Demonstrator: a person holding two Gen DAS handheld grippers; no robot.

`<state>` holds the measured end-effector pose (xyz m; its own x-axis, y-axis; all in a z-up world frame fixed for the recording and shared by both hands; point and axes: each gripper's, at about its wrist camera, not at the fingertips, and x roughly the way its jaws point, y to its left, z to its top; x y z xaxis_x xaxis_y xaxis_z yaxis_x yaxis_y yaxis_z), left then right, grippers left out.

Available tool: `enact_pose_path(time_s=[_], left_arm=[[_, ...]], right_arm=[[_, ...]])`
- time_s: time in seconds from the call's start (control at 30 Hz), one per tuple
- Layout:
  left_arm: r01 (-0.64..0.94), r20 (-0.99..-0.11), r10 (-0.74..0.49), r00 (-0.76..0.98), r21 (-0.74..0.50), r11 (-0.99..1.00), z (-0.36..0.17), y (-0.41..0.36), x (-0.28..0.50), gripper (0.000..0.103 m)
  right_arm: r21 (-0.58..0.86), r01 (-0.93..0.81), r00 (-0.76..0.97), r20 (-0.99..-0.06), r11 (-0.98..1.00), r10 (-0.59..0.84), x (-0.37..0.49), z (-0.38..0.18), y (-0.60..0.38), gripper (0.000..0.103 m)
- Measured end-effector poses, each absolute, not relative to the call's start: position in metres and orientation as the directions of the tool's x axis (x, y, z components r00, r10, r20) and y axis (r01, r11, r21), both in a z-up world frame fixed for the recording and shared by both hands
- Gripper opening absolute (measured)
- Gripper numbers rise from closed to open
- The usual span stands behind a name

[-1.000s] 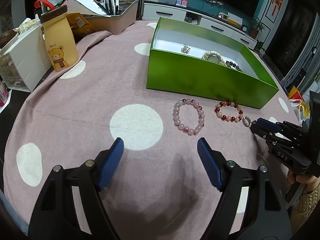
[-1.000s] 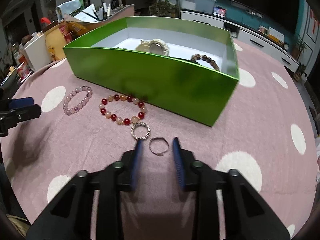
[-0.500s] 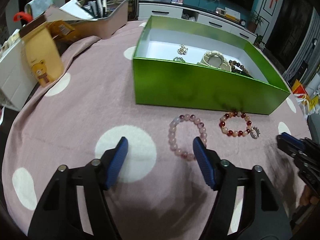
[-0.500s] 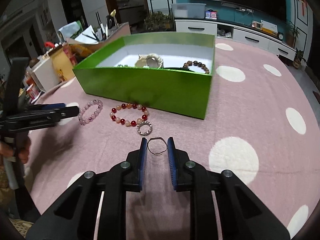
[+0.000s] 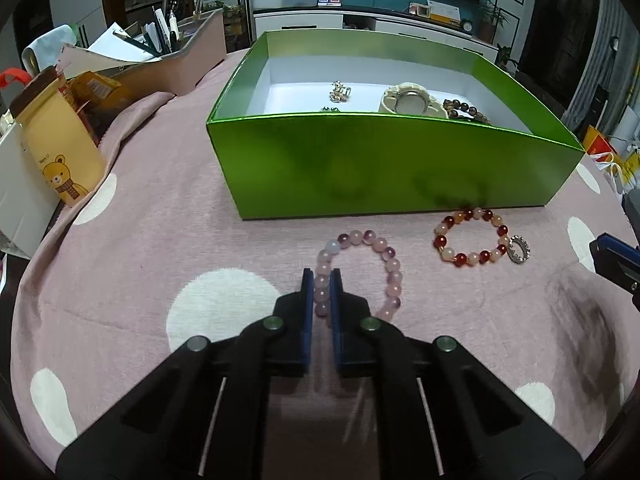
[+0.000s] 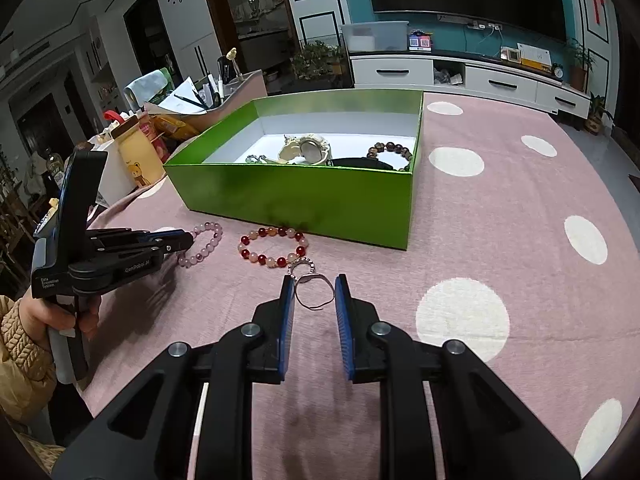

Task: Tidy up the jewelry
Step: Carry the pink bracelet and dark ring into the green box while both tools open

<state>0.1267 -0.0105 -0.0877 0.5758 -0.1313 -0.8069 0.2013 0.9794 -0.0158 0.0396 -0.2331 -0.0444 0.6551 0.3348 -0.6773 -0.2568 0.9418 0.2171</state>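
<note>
On the pink dotted cloth lies a pink bead bracelet point(image 5: 390, 264); my left gripper point(image 5: 322, 276) is shut on its left side, with beads pinched between the blue pads. To its right a red-and-cream bead bracelet point(image 5: 440, 242) touches a studded ring point(image 5: 513, 240). My right gripper point(image 6: 315, 286) is shut on a thin silver ring point(image 6: 310, 279), held just above the cloth near the studded ring point(image 6: 308, 260). Behind them stands the green box point(image 6: 300, 200), holding a cream watch point(image 6: 306, 150), a brown bead bracelet point(image 6: 390, 148) and small pieces. The left gripper point(image 6: 186, 240) also shows in the right wrist view.
At the left stand a yellow bear bottle point(image 5: 60, 152), a white drawer unit point(image 5: 16, 184) and a pen tray with papers point(image 5: 180, 60). A hand point(image 6: 72, 320) in a tan quilted sleeve holds the left gripper. A TV cabinet lies beyond the table.
My left gripper moved forward to the pink bracelet and its wide jaws closed on the beads. My right gripper closed on the silver ring and rose slightly with it.
</note>
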Motion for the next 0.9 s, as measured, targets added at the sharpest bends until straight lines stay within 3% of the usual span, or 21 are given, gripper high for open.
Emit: enact_pose_path(time_s=[0.43,0.9], left_arm=[[0.203,-0.741,-0.284,0.609,-0.2,0.959,-0.044,0.011,0.11,0.007],[0.252,-0.659,-0.335,0.673,-0.221,0.942,0.014,0.012,0.094,0.007]], right_arm=[[0.238,-0.239,0.67,-0.661,0.941,0.338,0.033,-0.037,-0.237,0.02],[0.248,-0.255,0.711,-0.607,0.935,0.355,0.027,-0.008,-0.243,0.02]])
